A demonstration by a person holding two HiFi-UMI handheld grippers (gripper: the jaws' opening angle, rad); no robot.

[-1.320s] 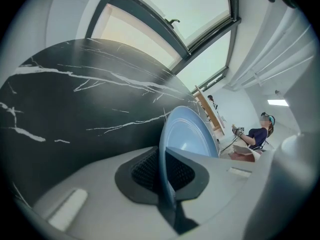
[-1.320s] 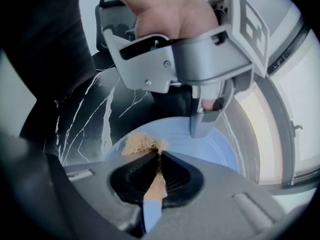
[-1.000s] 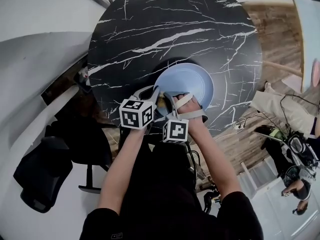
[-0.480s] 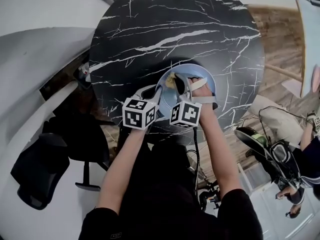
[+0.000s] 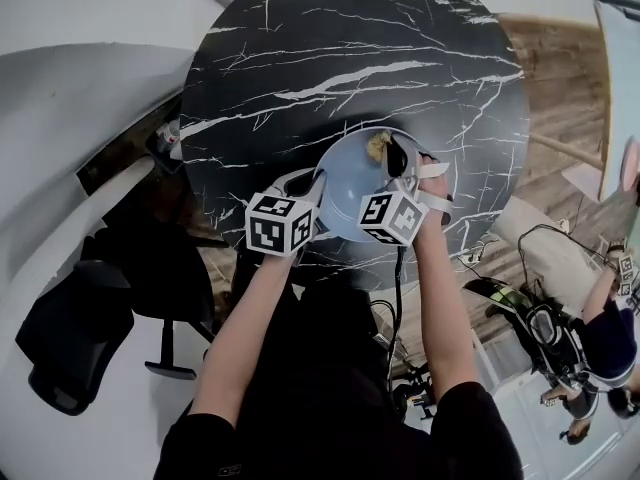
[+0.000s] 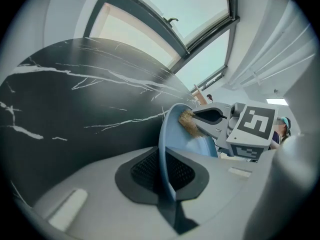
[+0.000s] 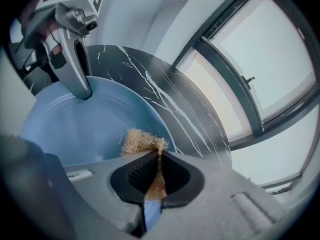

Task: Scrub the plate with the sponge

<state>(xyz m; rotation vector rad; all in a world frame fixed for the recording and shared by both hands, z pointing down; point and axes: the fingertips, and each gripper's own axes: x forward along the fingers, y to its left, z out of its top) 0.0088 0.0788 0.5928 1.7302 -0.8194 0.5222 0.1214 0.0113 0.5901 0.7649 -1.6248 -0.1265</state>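
A light blue plate (image 5: 350,190) is held tilted over the near edge of the round black marble table (image 5: 330,58). My left gripper (image 5: 318,186) is shut on the plate's near-left rim; in the left gripper view the rim (image 6: 163,159) runs straight between the jaws. My right gripper (image 5: 390,156) is shut on a tan fibrous sponge (image 5: 377,147), which presses on the plate's far side. In the right gripper view the sponge (image 7: 142,141) sticks out past the jaws onto the plate (image 7: 75,129), with the left gripper (image 7: 80,86) at the opposite rim.
A black office chair (image 5: 85,328) stands left of the table. Cables and bags lie on the wooden floor (image 5: 560,78) at the right, where another person (image 5: 600,338) is. Large windows (image 7: 260,59) rise behind the table.
My right gripper has carried the sponge across the plate, from its near edge to its far right side, rolling as it went. The left gripper and plate have stayed put.
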